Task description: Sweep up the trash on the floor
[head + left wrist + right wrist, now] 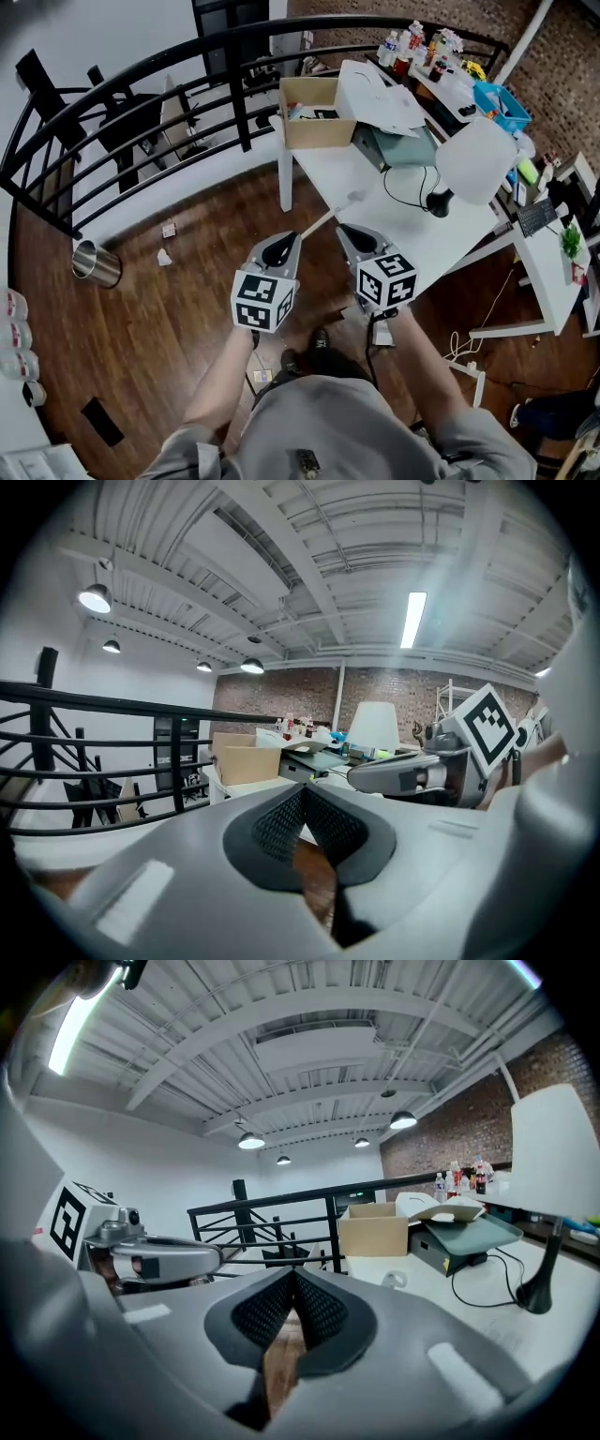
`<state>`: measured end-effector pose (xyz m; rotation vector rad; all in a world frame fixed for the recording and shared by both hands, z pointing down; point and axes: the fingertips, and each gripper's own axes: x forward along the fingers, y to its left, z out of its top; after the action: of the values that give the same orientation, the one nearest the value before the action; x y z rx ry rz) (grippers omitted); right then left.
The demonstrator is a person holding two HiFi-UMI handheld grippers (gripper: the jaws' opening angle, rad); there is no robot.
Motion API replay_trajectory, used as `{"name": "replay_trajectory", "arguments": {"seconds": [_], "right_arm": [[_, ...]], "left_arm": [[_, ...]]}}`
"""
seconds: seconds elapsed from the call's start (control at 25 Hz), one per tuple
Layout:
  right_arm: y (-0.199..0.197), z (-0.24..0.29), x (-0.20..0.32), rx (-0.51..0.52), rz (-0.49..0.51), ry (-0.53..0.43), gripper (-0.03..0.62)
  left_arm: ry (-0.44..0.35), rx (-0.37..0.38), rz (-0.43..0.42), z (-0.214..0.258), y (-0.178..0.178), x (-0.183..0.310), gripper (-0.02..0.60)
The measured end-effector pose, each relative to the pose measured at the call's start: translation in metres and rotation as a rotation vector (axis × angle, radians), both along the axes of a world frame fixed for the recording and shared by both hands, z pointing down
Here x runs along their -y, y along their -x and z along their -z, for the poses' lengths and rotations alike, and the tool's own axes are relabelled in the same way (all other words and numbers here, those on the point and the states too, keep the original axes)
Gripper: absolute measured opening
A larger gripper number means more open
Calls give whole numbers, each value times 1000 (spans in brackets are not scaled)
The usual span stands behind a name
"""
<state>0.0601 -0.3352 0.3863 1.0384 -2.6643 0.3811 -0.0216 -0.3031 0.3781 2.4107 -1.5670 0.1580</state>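
Two scraps of trash (169, 230) (164, 257) lie on the dark wood floor at the left, near the railing. A pale stick (330, 217), seemingly a broom handle, slants from the white table's edge down toward my grippers. My left gripper (278, 251) and right gripper (354, 240) hang side by side at the middle of the head view, just short of the stick's lower end. Both are shut with nothing between the pads. In the left gripper view the left gripper (302, 801) is shut and the right gripper (412, 772) shows beside it. The right gripper view shows the right gripper (292, 1286) shut too.
A metal bin (95, 264) lies on the floor at the left. A white table (375, 178) with a cardboard box (317, 114), a lamp (476, 159) and cables stands straight ahead. A black curved railing (187, 103) bounds the floor. Small items lie by the person's feet (261, 376).
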Motion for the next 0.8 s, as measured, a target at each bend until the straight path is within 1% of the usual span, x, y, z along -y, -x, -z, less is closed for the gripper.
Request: {"name": "replay_trajectory", "arguments": {"seconds": [0.04,0.12,0.28,0.4,0.44,0.48,0.56,0.8], "right_arm": [[-2,-11,10,-3,-6,25,1],[-10,-34,29,-14,-25,77,44],[-21,-79,69,-41,-64,161,100],[-27,-103,99,-63,-96,187,182],[-28,-110,108,-69,-102,193,198],[-28,-115,116,-71,-106,199,208],[-24,-123,129,-73,-106,204,222],[-14,-138,155,-98,-72,174,222]], "left_arm": [[10,9,-1,-4,-2,7,6],[32,25,-4,-15,-7,19,8],[65,29,10,-39,-10,44,6],[84,12,18,-57,-14,60,8],[94,6,18,-63,-15,63,53],[105,0,20,-69,-15,66,94],[125,-8,28,-79,-13,71,124],[164,-22,59,-99,-3,82,147]]}}
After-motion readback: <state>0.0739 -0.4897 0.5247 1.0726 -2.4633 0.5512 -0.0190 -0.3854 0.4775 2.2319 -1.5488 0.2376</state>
